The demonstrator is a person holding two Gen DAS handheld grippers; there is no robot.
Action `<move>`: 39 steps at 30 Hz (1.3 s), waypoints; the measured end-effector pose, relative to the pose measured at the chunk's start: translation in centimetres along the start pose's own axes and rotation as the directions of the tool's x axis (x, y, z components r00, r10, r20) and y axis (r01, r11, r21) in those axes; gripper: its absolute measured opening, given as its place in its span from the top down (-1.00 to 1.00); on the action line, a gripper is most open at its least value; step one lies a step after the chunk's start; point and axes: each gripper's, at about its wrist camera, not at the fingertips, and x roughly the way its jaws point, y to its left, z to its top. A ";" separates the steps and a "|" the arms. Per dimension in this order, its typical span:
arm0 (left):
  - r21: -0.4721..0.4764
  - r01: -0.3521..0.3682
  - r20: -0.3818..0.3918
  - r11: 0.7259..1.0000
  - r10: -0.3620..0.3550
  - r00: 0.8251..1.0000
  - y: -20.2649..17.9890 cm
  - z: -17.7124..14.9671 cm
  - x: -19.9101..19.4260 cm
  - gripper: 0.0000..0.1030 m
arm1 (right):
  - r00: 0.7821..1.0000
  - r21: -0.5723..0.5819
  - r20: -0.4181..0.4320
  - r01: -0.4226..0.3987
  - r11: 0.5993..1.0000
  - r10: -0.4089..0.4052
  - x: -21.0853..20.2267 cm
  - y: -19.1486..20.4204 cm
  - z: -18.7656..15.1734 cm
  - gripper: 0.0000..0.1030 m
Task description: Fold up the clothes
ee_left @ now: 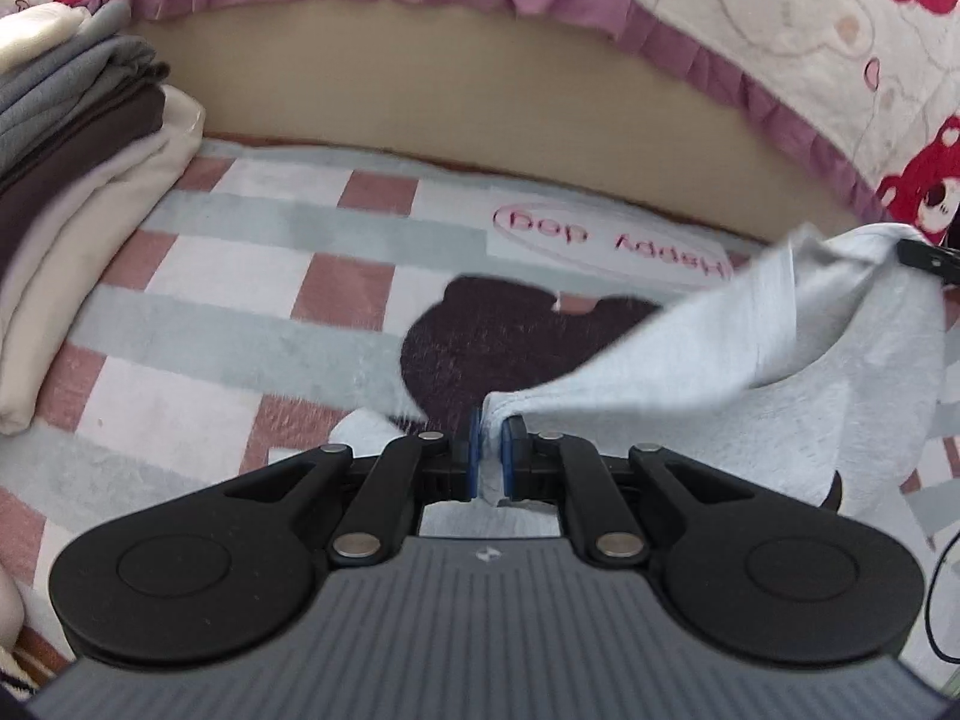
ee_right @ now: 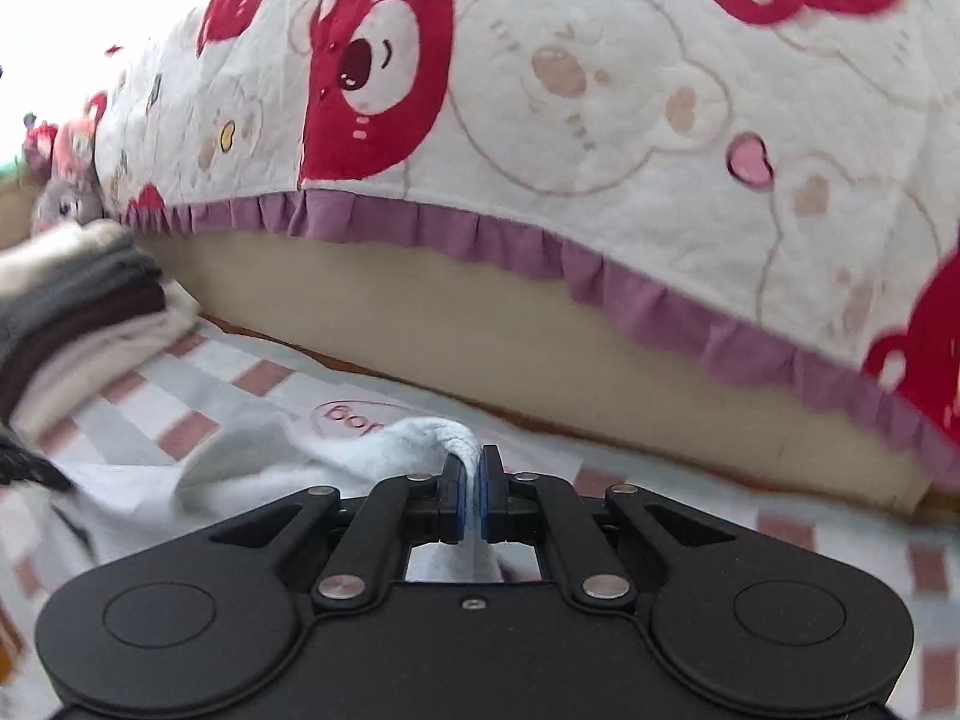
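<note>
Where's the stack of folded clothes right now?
The stack of folded clothes sits at the far left in both wrist views, on the checked blanket against the beige bed side.

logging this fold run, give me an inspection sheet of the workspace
surface: checked blanket, pink, grey and white, with a dark bear shape and "Happy dog" print
job's things: pale grey garment lifted off the blanket, pinched at two points
clutter: stack of folded clothes at the left
grippers: left claw shut on the garment; right claw shut on the garment
cables: thin black cable at the right edge
surroundings: bear-print quilt with purple frill over a beige bed side; plush toys far left
</note>
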 end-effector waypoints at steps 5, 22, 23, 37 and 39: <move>-0.088 -0.039 0.152 0.995 0.052 0.987 3.3 5.5 1.7 0.86 | 0.994 -0.075 0.105 0.001 0.997 0.007 4.6 -1.1 5.6 0.92; -0.183 -0.032 -0.053 0.983 0.022 0.998 4.7 5.9 11.2 -0.05 | 0.981 0.218 -0.148 0.157 0.963 -0.126 10.2 -8.0 -1.9 -0.32; -0.145 -0.039 -0.060 0.989 0.031 0.998 4.0 5.7 11.2 -0.06 | 0.976 0.235 -0.174 0.173 0.956 -0.134 9.8 -8.6 -3.4 -0.32; -0.276 0.005 -0.136 0.961 -0.044 0.990 5.0 2.5 13.2 -0.12 | 0.982 0.321 -0.186 0.064 0.945 -0.004 11.9 -10.7 -12.1 -0.39; -0.311 0.017 -0.131 0.950 -0.060 0.990 5.3 2.0 13.7 -0.12 | 0.985 0.247 -0.171 0.053 0.968 -0.010 12.6 -9.5 -12.1 -0.41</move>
